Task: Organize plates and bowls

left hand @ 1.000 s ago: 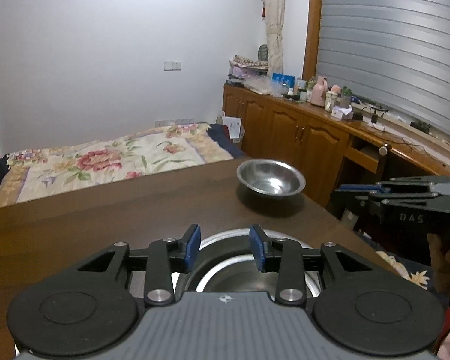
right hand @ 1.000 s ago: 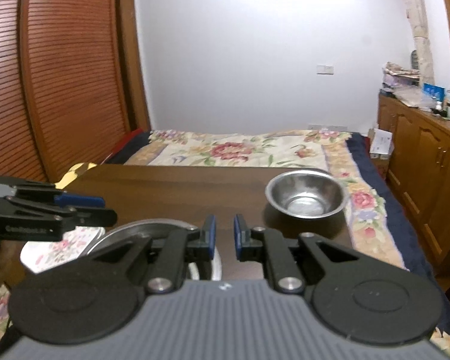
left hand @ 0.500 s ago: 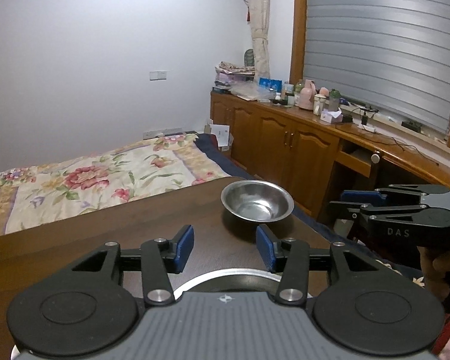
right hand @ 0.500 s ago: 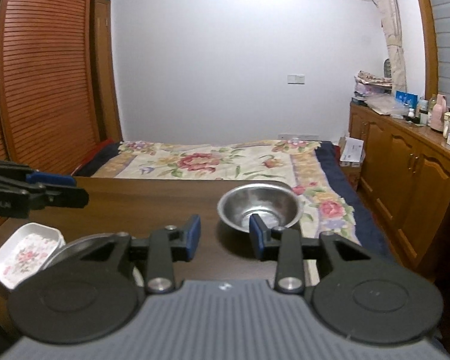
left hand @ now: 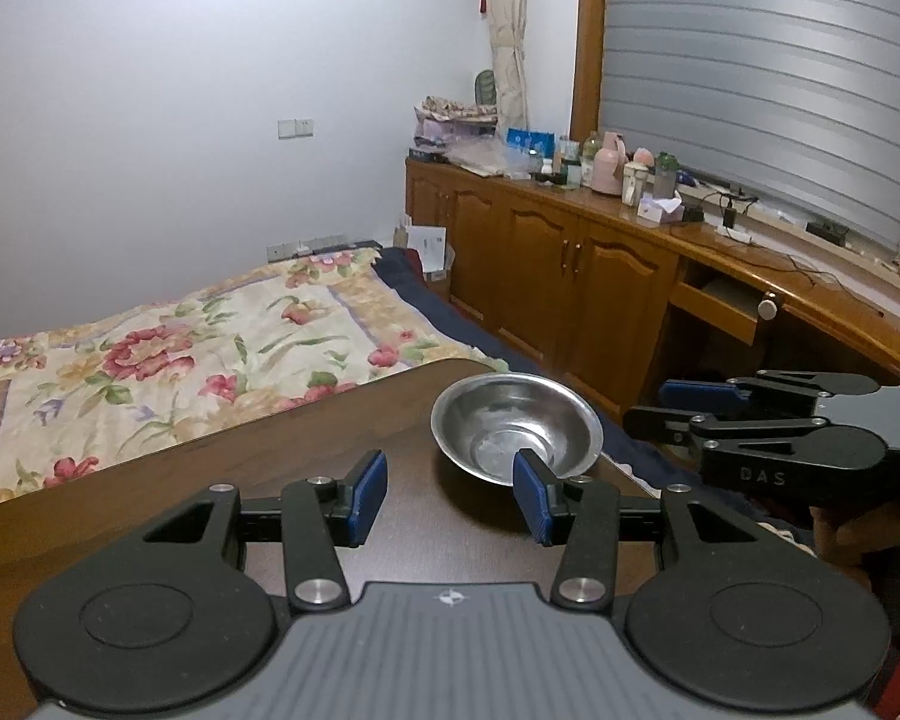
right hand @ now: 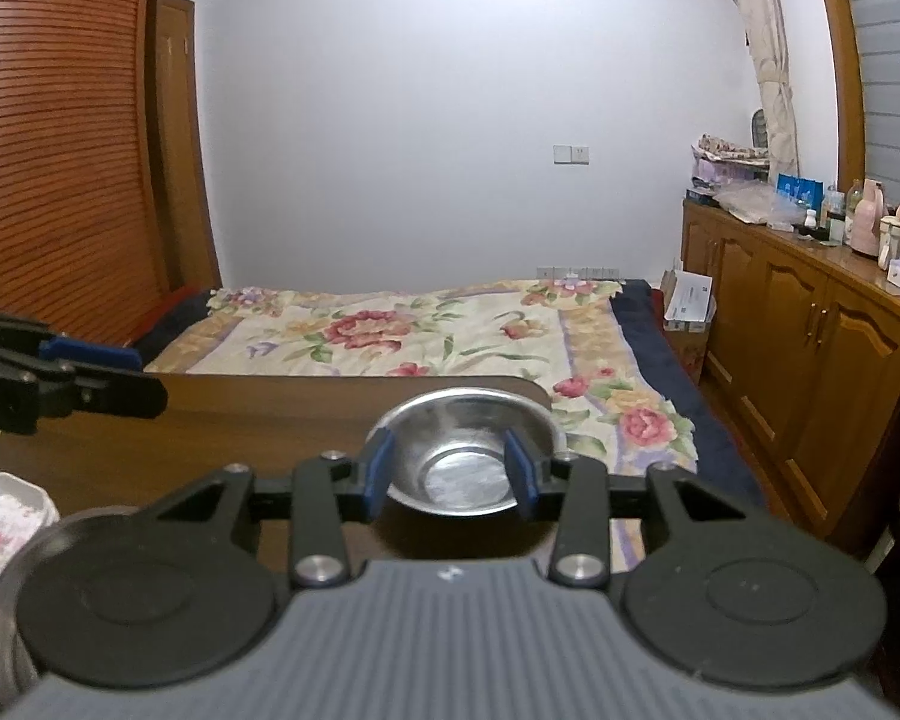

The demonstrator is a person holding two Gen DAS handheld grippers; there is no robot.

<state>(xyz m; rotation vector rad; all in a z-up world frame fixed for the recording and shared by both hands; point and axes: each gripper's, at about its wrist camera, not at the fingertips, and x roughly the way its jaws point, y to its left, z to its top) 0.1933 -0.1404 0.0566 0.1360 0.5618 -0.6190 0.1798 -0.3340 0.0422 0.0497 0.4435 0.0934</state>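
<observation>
A small steel bowl point(left hand: 516, 429) point(right hand: 465, 450) stands near the far right corner of the dark wooden table point(left hand: 222, 450). My left gripper point(left hand: 450, 501) is open over bare table just short of the bowl, nothing between its fingers. My right gripper point(right hand: 450, 471) point(left hand: 666, 405) faces the bowl with its jaws opening. In the right wrist view its blue pads frame the bowl's sides, but the left wrist view shows its tips off the bowl's right rim, apart from it. The left gripper point(right hand: 141, 375) shows at the left edge there.
A white floral dish point(right hand: 0, 528) and the rim of a larger steel plate point(right hand: 27, 546) lie at the table's near left. A bed with a flowered cover point(right hand: 420, 330) is beyond the table. Wooden cabinets point(left hand: 570, 276) line the right wall.
Both grippers moved forward toward the small bowl. The larger steel plate slid out from under the left gripper. The right jaws went from almost shut to open; the left jaws widened.
</observation>
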